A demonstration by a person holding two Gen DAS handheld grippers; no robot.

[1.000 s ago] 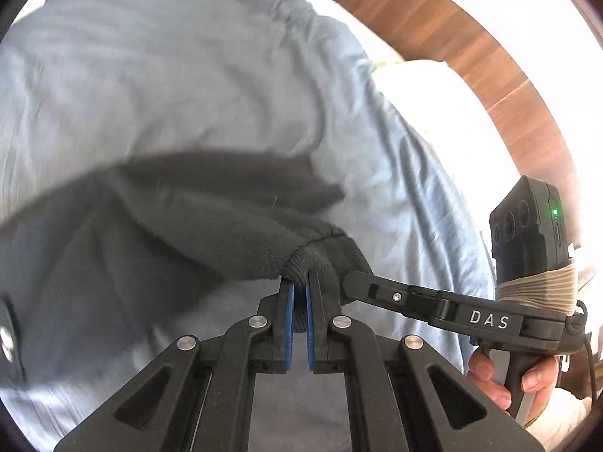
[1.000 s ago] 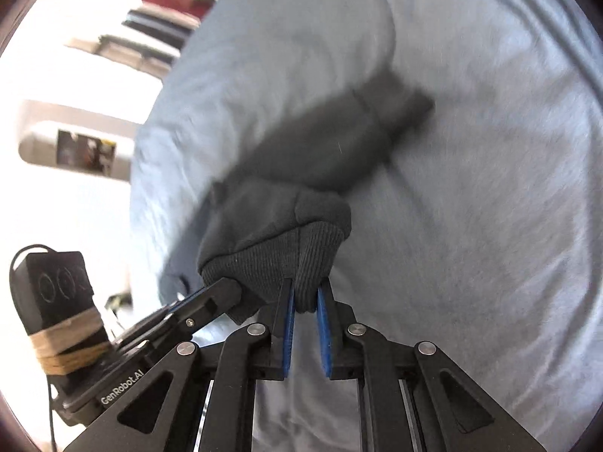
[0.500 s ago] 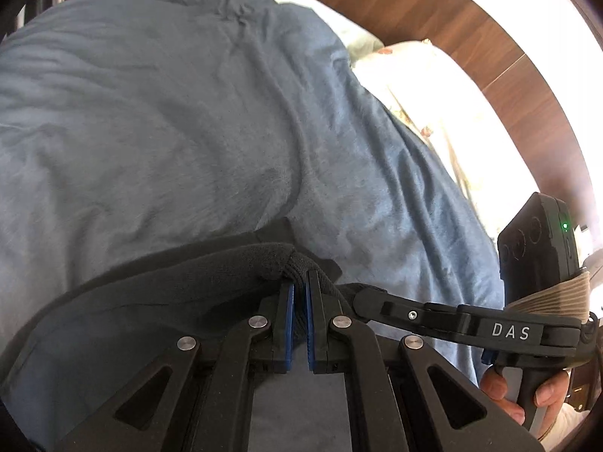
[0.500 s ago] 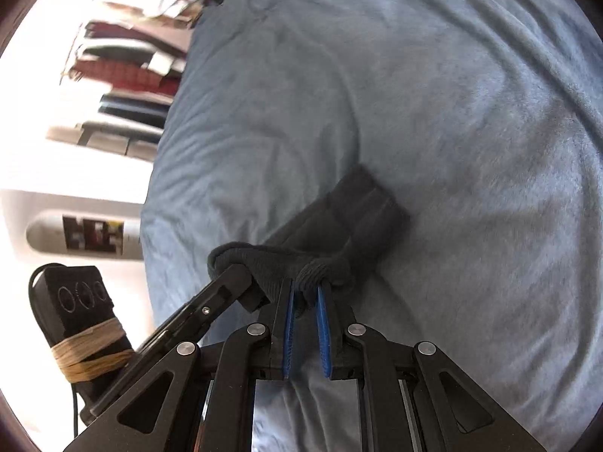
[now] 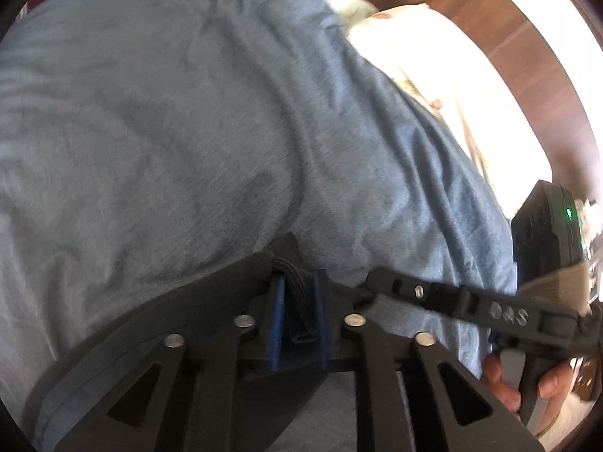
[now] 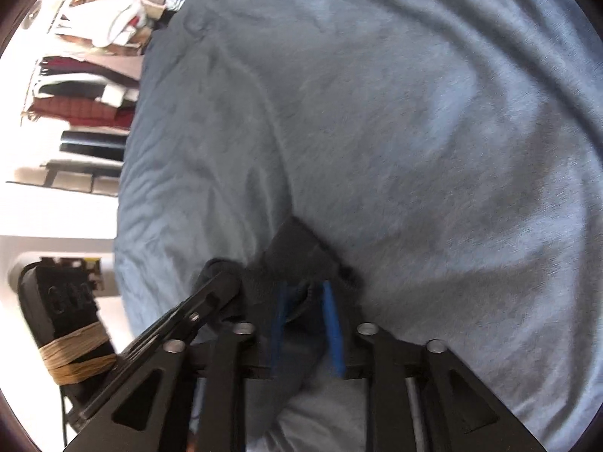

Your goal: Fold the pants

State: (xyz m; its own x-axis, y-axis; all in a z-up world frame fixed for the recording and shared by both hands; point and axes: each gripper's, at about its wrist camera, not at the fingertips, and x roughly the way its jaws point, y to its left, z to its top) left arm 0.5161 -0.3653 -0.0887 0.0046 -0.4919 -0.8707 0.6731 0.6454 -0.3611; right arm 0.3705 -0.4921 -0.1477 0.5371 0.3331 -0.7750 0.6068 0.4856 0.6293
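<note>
A wide, rumpled blue-grey fleece blanket (image 5: 196, 120) covers the bed and fills most of both wrist views, its folds running in long soft ridges (image 6: 433, 132). Beyond its far edge, the left wrist view shows a pale cream pillow (image 5: 433, 60) against a dark brown wooden headboard (image 5: 508, 26); the right wrist view shows shelves of folded red, white and black clothes (image 6: 86, 86) at the left. The dark charcoal knit pants (image 5: 196, 324) lie low on the blanket close in front of both tools, a ribbed cuff bunched at their end (image 6: 301, 252). The black left gripper (image 5: 299, 318) has its blue-padded fingers parted a little, with a fold of the pants' fabric sitting between them. The black right gripper (image 6: 307, 324) likewise stands slightly spread, its blue pads either side of the cuff; the blur makes it unclear whether the pads press the cloth. Each tool's tip reaches in beside the other. A bare hand (image 5: 505, 376) grips the right tool's handle.
</note>
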